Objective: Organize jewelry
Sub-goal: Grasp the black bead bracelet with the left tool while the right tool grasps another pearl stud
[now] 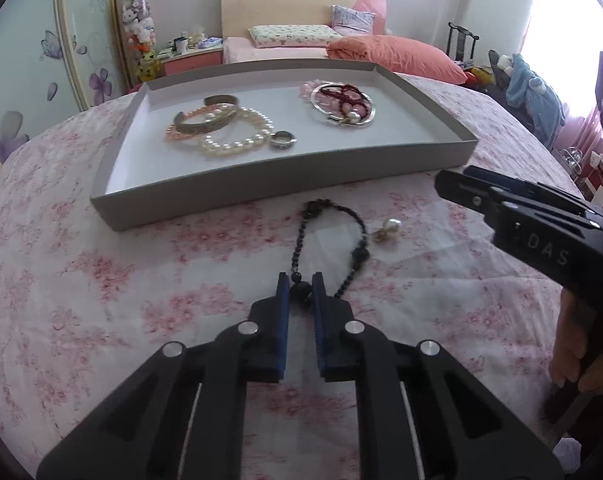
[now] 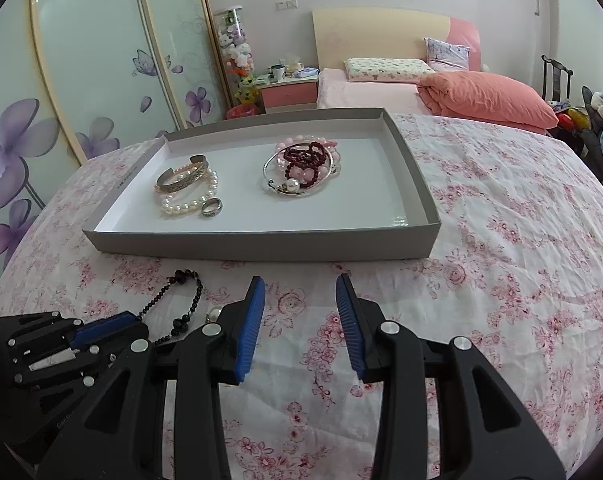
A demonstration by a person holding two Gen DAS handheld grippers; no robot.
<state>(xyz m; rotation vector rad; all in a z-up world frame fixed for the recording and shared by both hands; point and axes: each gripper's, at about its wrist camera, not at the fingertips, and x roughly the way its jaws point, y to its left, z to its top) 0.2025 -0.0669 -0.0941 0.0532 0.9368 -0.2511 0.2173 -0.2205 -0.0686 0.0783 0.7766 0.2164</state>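
Note:
A dark beaded bracelet lies on the floral bedspread in front of the grey tray. My left gripper is closed around the bracelet's near end, a dark bead between its blue pads. A pearl earring lies just right of the bracelet. My right gripper is open and empty above the bedspread, in front of the tray. The tray holds a pearl bracelet, a metal cuff, a ring and a pile of red and pink beads with a silver bangle.
The floral bedspread stretches right of the tray. A second bed with an orange duvet and pillows stands behind. A wardrobe with purple flowers is at left. A nightstand stands by the wall.

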